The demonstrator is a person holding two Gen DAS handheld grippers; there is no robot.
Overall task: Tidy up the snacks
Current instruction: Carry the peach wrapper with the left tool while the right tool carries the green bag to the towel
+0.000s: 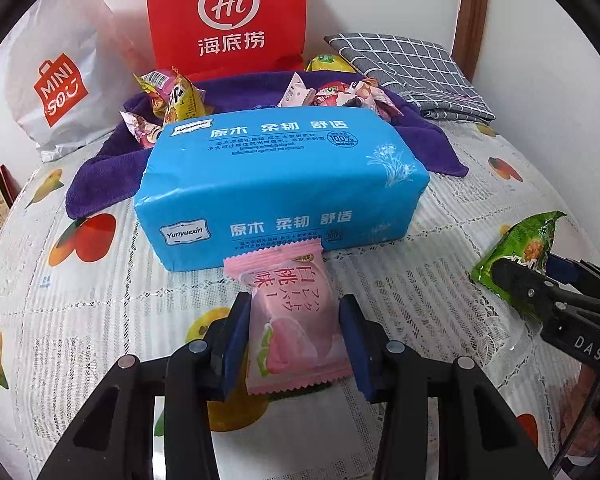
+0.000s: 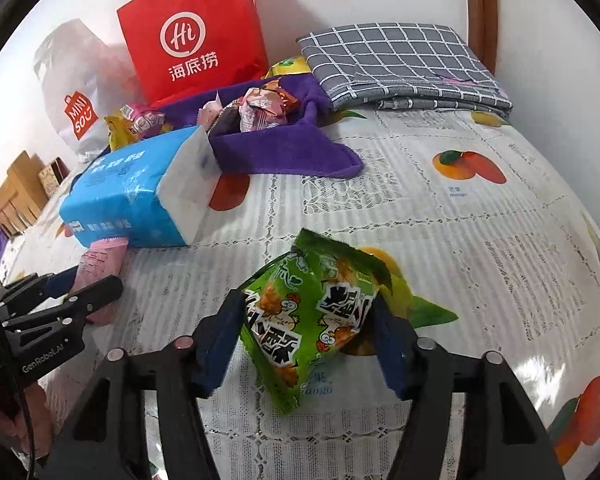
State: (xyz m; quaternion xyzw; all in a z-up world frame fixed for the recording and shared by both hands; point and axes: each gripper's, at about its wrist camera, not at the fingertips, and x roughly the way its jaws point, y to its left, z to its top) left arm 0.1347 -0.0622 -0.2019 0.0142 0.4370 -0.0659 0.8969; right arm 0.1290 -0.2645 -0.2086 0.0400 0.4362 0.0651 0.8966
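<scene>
A pink peach-flavour snack packet (image 1: 288, 320) lies on the tablecloth, its far end against a blue tissue pack (image 1: 280, 184). My left gripper (image 1: 294, 302) is shut on it, blue pads pressed to both of its sides. To the right, a green chicken-print snack packet (image 2: 312, 320) stands crumpled and upright with my right gripper (image 2: 305, 298) shut on it. The left wrist view shows that green packet (image 1: 520, 248) at its right edge. In the right wrist view the pink packet (image 2: 100, 260) sits at the far left. Several wrapped snacks (image 1: 340, 94) lie on a purple towel (image 1: 100, 184) behind the tissue pack.
A red paper bag (image 1: 228, 16) and a white shopping bag (image 1: 60, 92) stand against the back wall. A folded grey checked cloth (image 1: 412, 72) lies at the back right. The table (image 2: 480, 240) has a fruit-print lace cover. A hand (image 2: 16, 420) shows at the lower left.
</scene>
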